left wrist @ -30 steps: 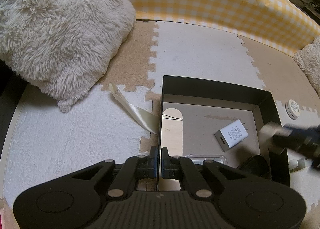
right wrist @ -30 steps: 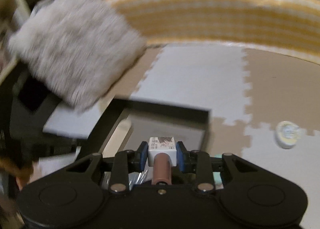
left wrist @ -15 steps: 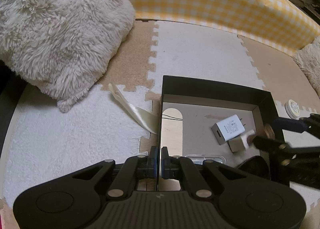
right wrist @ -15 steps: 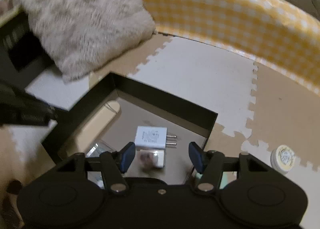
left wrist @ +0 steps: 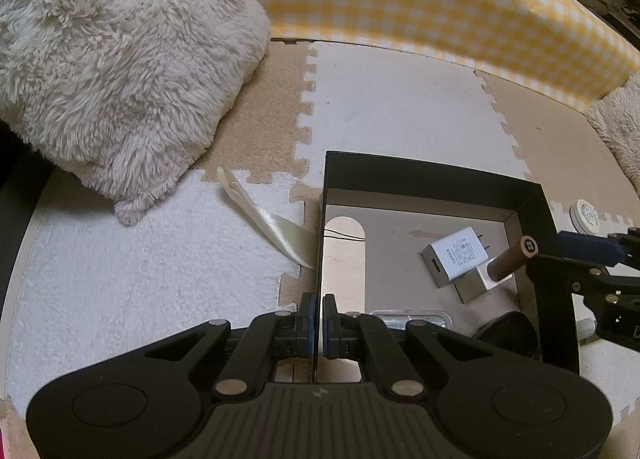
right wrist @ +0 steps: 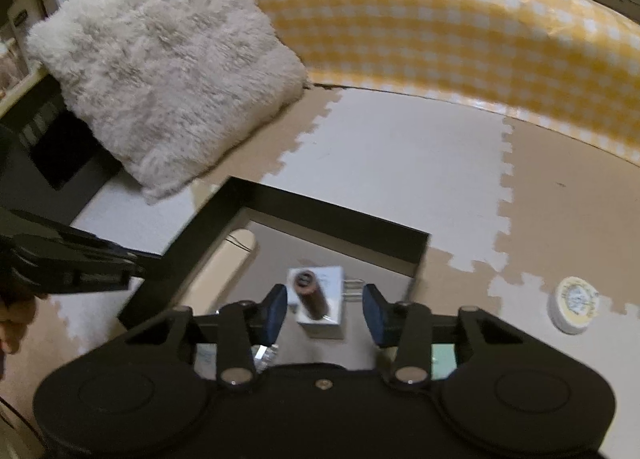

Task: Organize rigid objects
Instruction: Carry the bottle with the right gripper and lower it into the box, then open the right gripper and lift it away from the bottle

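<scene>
Left gripper (left wrist: 318, 325) pinches the near wall of the black box (left wrist: 432, 181); right gripper (right wrist: 325, 311) hangs wide open and empty.
Between and just beyond the right fingers, a brown-stemmed white block (right wrist: 320, 305) rests inside the box against a white charger (left wrist: 456, 257); a round tin (right wrist: 574, 303) lies outside, right of them.

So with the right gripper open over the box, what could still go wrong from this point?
1. The brown-handled stamp leans on the white charger inside the black box; it may topple or roll if the box shifts.
2. The open right gripper straddles the stamp, so pulling back could clip its handle.
3. The left gripper pinches the box wall; a tug could tilt the box.
</scene>
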